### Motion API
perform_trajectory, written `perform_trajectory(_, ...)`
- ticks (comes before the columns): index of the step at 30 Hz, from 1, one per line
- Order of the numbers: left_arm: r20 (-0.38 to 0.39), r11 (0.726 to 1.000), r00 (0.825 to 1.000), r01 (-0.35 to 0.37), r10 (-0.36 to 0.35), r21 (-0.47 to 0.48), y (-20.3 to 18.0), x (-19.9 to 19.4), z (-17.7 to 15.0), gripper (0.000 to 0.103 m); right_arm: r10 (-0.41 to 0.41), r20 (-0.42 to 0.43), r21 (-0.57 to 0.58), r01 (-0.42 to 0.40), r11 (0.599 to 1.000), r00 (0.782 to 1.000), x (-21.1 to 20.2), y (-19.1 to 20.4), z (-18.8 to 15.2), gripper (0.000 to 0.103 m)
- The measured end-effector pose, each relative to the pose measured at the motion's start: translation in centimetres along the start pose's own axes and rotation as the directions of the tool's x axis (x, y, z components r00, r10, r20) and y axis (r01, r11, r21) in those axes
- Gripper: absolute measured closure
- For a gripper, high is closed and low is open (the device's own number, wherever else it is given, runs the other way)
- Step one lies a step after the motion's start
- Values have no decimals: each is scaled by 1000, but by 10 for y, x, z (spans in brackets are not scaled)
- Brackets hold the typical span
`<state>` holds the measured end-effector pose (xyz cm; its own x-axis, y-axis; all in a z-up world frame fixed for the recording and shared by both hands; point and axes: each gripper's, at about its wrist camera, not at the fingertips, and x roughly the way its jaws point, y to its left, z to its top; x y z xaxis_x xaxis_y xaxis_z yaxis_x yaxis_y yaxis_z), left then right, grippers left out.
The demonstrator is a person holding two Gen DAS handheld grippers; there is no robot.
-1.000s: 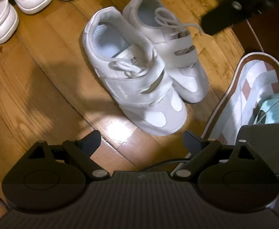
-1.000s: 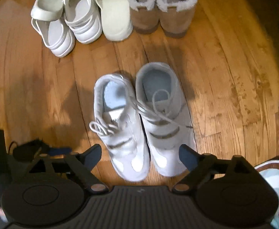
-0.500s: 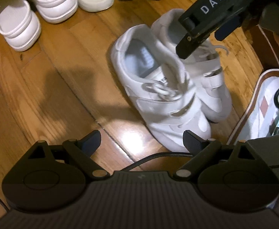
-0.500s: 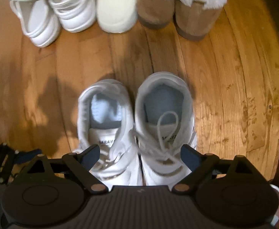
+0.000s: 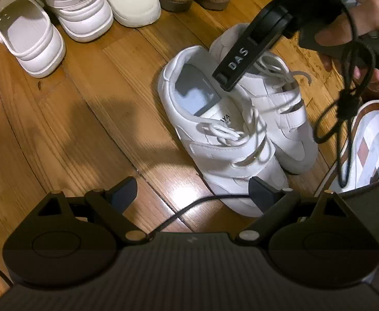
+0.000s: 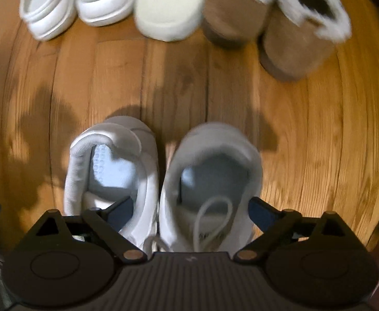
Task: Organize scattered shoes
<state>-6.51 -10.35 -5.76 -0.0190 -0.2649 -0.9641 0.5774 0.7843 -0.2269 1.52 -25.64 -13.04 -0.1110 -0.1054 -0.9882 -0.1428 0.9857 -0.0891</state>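
Note:
Two white strap sneakers lie side by side on the wood floor, the left sneaker [image 5: 215, 134] [image 6: 111, 165] touching the right sneaker [image 5: 287, 119] [image 6: 215, 171]. My right gripper [image 6: 190, 210] is open and low over their heel openings. One finger hangs over the left sneaker's opening and the other by the right sneaker's outer side. In the left wrist view a hand [image 5: 357, 26] holds that gripper, with its black finger [image 5: 241, 59] above the sneakers. My left gripper [image 5: 193, 193] is open and holds nothing, just short of the left sneaker's toe.
A row of shoes stands at the far side: white sandals [image 5: 26, 41] [image 5: 83, 7], a cream slipper [image 5: 132, 5] [image 6: 168, 7] and brown fur-lined boots [image 6: 298, 33]. A patterned mat [image 5: 370, 134] lies at the right. A black cable [image 5: 344, 98] dangles from the right gripper.
My right gripper has come down and forward onto the sneakers' heel openings. The left gripper has shifted so the sneakers sit further right in its view and the shoe row shows.

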Motion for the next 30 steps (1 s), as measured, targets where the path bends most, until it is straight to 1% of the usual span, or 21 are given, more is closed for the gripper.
perform_trajectory(1, 4, 1000, 1000, -3, 4, -15, 0, 0, 0, 9, 5, -9, -11, -5, 1000, 1000, 3, 3, 1, 11)
perform_trajectory(3, 8, 1000, 1000, -5, 6, -28, 0, 0, 0, 9, 15, -28, -33, -16, 999, 999, 9, 8, 4, 40)
perform_trajectory(4, 7, 999, 1000, -6, 6, -36, 0, 1, 0, 9, 20, -38, -44, -22, 999, 999, 12, 11, 6, 45)
perform_trajectory(5, 5, 999, 1000, -3, 3, -47, 1, 2, 1, 9, 25, -48, -55, -28, 998, 999, 15, 14, 7, 56)
perform_trajectory(6, 0, 998, 1000, 3, -3, -61, 2, 4, 2, 9, 45, -54, -29, -46, 999, 998, 19, 13, 11, 64)
perform_trajectory(8, -10, 996, 1000, 14, -15, -87, 5, 7, 3, 9, 48, -60, -11, -49, 999, 997, 23, 12, 15, 64)
perform_trajectory(11, -21, 994, 1000, 4, -6, -111, 8, 11, 3, 9, 42, -57, -16, -43, 999, 997, 24, 13, 16, 65)
perform_trajectory(12, -22, 994, 1000, 3, -6, -112, 8, 11, 3, 9, 30, -57, -30, -31, 999, 998, 22, 15, 14, 75)
perform_trajectory(13, -23, 993, 1000, 2, -4, -114, 8, 12, 4, 9, 14, -59, -47, -17, 999, 998, 19, 17, 12, 78)
perform_trajectory(14, -24, 993, 1000, 1, -3, -117, 9, 13, 5, 9, -1, -61, -65, -3, 998, 998, 17, 19, 10, 79)
perform_trajectory(19, -29, 993, 999, 18, -21, -118, 3, 13, 7, 9, 10, -81, -41, -13, 999, 997, 2, -5, -2, 80)
perform_trajectory(22, -39, 992, 998, 39, -44, -116, -1, 14, 7, 9, -32, -65, -17, 31, 999, 997, -10, -28, -8, 80)
perform_trajectory(25, -54, 989, 995, 77, -84, -127, -5, 17, 8, 9, -92, -57, 36, 94, 995, 994, -17, -60, -15, 80)
perform_trajectory(29, -67, 991, 994, 74, -82, -110, -13, 21, 8, 9, -195, -50, -5, 195, 981, 980, -17, -77, -23, 80)
perform_trajectory(30, -71, 992, 994, 72, -79, -108, -15, 23, 8, 9, -227, -50, -39, 226, 973, 972, -15, -78, -25, 80)
